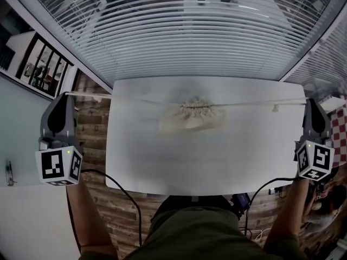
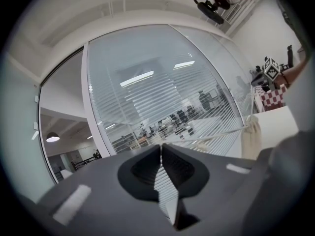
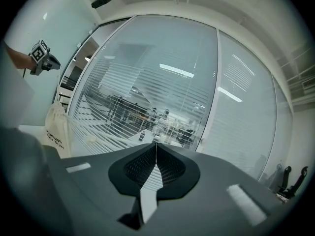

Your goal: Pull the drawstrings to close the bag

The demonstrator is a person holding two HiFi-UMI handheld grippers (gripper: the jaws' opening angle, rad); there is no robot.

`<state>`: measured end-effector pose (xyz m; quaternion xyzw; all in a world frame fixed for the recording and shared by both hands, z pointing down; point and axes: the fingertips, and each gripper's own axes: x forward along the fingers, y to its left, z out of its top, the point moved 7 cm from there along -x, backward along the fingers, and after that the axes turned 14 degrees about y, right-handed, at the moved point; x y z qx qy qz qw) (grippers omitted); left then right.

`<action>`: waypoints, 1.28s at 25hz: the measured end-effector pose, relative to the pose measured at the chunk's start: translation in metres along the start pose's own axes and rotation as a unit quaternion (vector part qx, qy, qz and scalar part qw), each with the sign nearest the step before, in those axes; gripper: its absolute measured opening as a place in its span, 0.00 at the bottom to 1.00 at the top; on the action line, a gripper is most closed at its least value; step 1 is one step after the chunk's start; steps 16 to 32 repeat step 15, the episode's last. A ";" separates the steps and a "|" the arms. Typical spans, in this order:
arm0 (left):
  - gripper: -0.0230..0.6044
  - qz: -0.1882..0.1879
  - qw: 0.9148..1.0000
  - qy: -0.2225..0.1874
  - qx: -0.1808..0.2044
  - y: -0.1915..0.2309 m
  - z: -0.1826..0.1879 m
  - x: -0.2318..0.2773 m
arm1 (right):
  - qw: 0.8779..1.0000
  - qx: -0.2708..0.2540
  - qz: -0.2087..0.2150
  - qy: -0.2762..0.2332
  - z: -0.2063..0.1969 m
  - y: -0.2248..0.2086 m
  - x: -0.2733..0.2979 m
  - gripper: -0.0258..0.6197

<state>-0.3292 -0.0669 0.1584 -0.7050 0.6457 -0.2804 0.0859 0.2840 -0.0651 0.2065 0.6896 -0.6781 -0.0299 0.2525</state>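
A beige drawstring bag (image 1: pixel 191 118) lies on the white table (image 1: pixel 162 161) toward its far side, its mouth gathered into tight pleats. One drawstring (image 1: pixel 135 98) runs taut from the mouth to the left, and the other drawstring (image 1: pixel 255 103) runs taut to the right. My left gripper (image 1: pixel 68 95) is beyond the table's left edge, shut on the left cord's end. My right gripper (image 1: pixel 308 103) is off the right edge, shut on the right cord. In the left gripper view the shut left gripper (image 2: pixel 161 147) has the cord (image 2: pixel 216 135) leading to the bag (image 2: pixel 251 137). The right gripper (image 3: pixel 156 144) is shut too, with the bag (image 3: pixel 56 130) at its left.
A glass wall with horizontal blinds (image 1: pixel 195 31) stands right behind the table. Wooden flooring (image 1: pixel 92 129) shows on the left, black cables (image 1: pixel 130 199) hang at the near edge, and a red checked cloth (image 1: pixel 340 134) is at the far right. The person's lap (image 1: pixel 195 232) is against the near edge.
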 end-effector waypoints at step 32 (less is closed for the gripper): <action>0.05 0.000 1.000 0.004 -0.003 -0.005 -0.003 0.000 | 1.000 -0.015 -0.001 -0.003 0.001 0.002 0.000 0.06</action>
